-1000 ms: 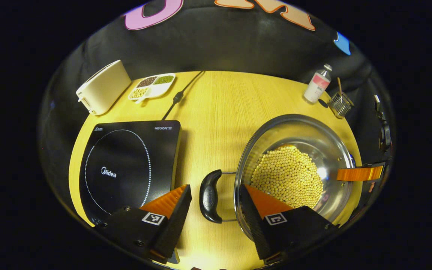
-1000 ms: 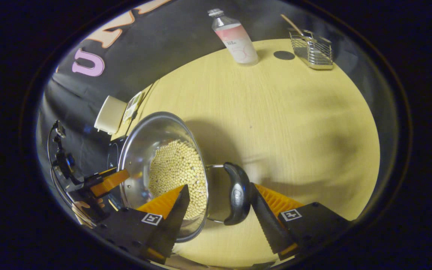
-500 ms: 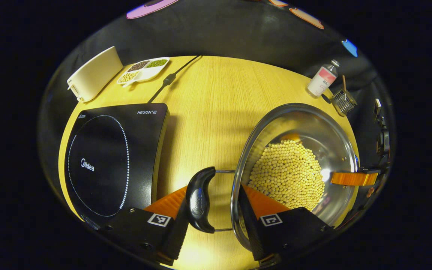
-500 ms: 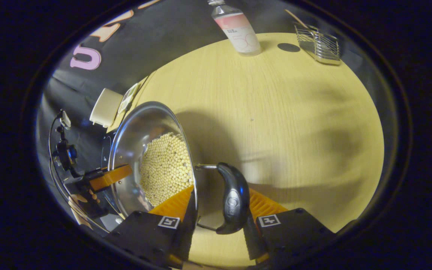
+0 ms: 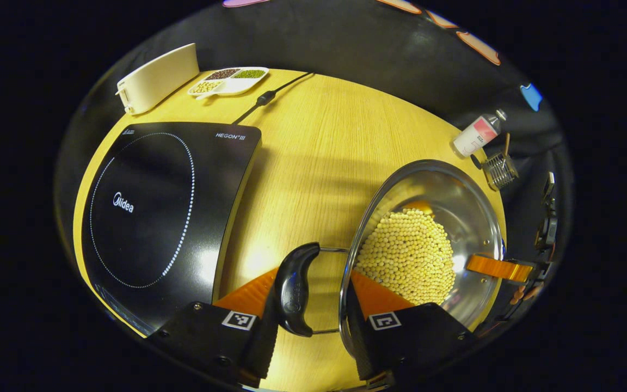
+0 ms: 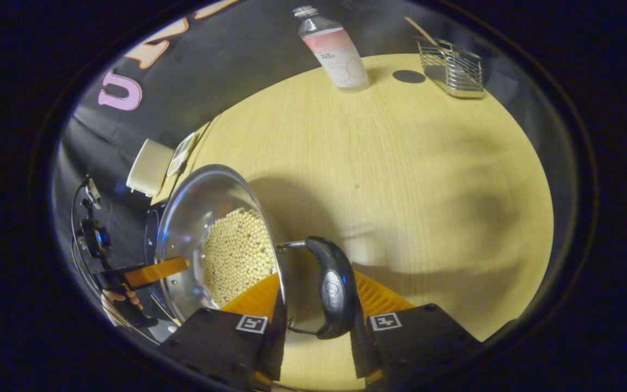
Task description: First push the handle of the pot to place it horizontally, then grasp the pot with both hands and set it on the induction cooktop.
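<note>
— Where was the pot (image 5: 444, 218) when you looked?

— Held between the two claws, over the wooden table (image 5: 313, 163). The left gripper (image 5: 311, 321) was clamped on the pot's left side: one orange finger outside the black handle (image 5: 293, 288), the other inside the steel rim, down among the yellow beans (image 5: 406, 258).

— And the other claw?

— The right gripper (image 6: 313, 326) had the same hold on the right handle (image 6: 335, 288), one finger in the bowl, one beyond the handle, both pressing.

— The induction cooktop (image 5: 150, 212)?

— Ahead and to the left of the left claw, just beside its outer finger, nothing on its glass. Farther ahead of the right claw stood a bottle (image 6: 335, 51) and a wire rack (image 6: 452, 68), well apart from the pot.
</note>
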{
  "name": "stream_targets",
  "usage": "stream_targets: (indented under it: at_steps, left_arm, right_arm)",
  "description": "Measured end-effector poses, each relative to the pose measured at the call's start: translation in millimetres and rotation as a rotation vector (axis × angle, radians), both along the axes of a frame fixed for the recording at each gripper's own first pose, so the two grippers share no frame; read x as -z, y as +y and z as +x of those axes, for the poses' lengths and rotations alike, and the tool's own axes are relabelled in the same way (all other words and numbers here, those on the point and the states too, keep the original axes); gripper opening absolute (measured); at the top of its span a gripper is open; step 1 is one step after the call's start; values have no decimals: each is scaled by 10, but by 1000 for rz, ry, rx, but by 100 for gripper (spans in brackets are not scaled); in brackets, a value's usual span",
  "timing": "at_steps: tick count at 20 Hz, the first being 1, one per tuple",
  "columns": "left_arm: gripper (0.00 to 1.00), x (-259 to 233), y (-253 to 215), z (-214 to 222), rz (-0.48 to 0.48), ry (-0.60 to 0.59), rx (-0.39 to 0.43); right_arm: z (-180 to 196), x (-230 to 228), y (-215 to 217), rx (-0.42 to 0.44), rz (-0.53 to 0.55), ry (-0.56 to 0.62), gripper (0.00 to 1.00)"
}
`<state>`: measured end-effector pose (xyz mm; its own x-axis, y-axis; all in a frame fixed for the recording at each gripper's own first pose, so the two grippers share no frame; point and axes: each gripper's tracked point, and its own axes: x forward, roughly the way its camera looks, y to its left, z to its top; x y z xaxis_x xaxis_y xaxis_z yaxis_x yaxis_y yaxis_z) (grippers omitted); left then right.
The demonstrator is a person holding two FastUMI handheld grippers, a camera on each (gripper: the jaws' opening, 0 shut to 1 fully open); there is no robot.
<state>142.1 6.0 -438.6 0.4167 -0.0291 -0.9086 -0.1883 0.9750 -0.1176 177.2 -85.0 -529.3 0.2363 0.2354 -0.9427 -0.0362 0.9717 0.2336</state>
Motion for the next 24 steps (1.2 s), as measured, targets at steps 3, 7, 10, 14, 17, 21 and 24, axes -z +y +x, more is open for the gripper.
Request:
stream_targets:
  at_steps: [3,7,10,14,17,21,24]
  left_arm:
    - [63,-89,-36,-17,-5,-29,3]
    - [60,-224,-59,-91,0,-43,16]
    - [60,-338,-42,-212,-7,-41,10]
    - [60,-524,84,-406,2,-40,7]
    - [60,-671,257,-502,26,-52,27]
    - [60,-805,571,-584,23,-52,61]
    - [62,-907,869,-589,24,-54,117]
  right_arm:
    - [6,-99,-13,0,4,-22,53]
    - [-69,-265,-16,-3,-3,-32,53]
    - [-171,-403,22,-8,-8,-32,46]
    - [-371,-553,170,-4,1,-29,46]
    - [-530,-640,352,6,14,-28,46]
    - [-724,-716,685,38,11,-44,46]
    - [-909,-770,986,86,0,-45,46]
